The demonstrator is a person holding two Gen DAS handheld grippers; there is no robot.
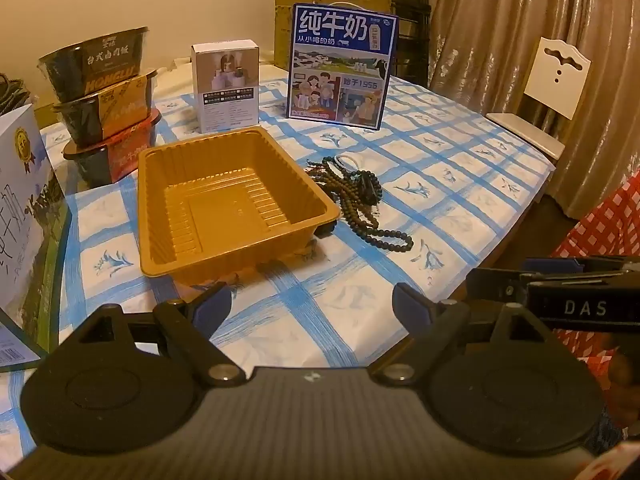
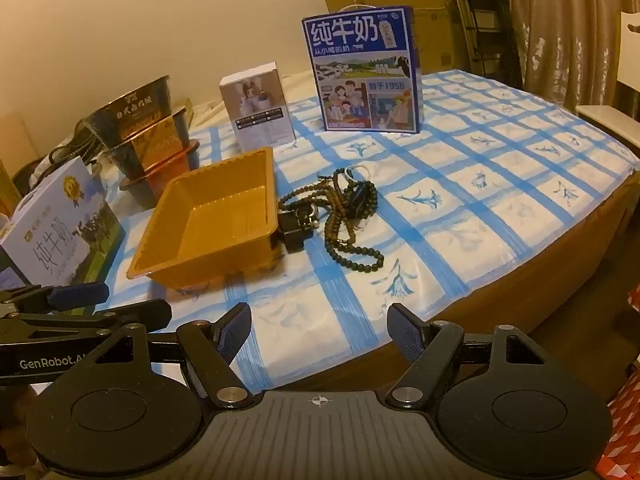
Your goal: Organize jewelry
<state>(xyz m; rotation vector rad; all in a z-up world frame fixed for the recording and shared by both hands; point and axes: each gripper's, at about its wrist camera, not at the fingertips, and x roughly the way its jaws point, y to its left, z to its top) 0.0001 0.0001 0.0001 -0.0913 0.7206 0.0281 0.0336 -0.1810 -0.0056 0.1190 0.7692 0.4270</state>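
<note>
Right wrist view: nothing grabbed yet, beads in a tangle

Both grippers hang back at the near table edge, well apart from the jewelry. The right gripper [image 2: 319, 330] has its jaws spread wide with nothing between them, and the left gripper [image 1: 311, 306] is the same, spread and empty.

The jewelry is a tangled heap of dark wooden bead strands [image 2: 344, 216] on the blue-and-white checked tablecloth [image 2: 460, 184], just beside the right wall of the empty ribbed orange plastic tray [image 2: 208, 216]. A small black box-like thing [image 2: 294, 226] sits touching the tray's corner; can't tell what it is.

My guess at what goes wrong: the strands are looped through each other, so pinching one probably drags the rest, or a loop snags on the tray rim and tips that light tray. Thin round beads could also slip out of the pads. The cloth looks loose too, so a low grab might pinch fabric and pull everything along
</note>
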